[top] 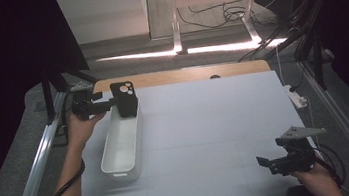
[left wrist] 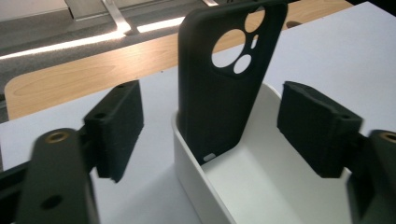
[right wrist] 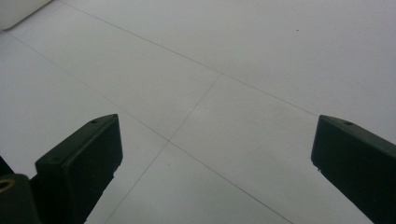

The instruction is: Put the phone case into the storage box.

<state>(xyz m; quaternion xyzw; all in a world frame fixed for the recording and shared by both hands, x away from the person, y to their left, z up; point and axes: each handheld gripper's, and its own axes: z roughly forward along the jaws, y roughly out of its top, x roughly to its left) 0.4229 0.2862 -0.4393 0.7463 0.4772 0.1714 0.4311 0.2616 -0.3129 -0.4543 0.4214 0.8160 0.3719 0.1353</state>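
Note:
A black phone case (top: 124,98) (left wrist: 224,84) with round camera cutouts stands upright at the far end of a long white bin (top: 112,172) (left wrist: 187,158), leaning on the end wall. My left gripper (top: 114,103) (left wrist: 217,128) reaches in from the left, level with the case. Its jaws stand open on either side of the case, and a gap shows between each pad and the case. My right gripper (top: 267,163) (right wrist: 215,149) hovers low over the white table top (top: 216,123) (right wrist: 233,70) at the near right. It is open, with nothing between its jaws.
A strip of bare wood (top: 180,75) runs along the table's far edge. A white power strip (top: 297,97) lies off the table's right side, and a metal rail (top: 39,160) runs along the left. Dark curtains close in both sides.

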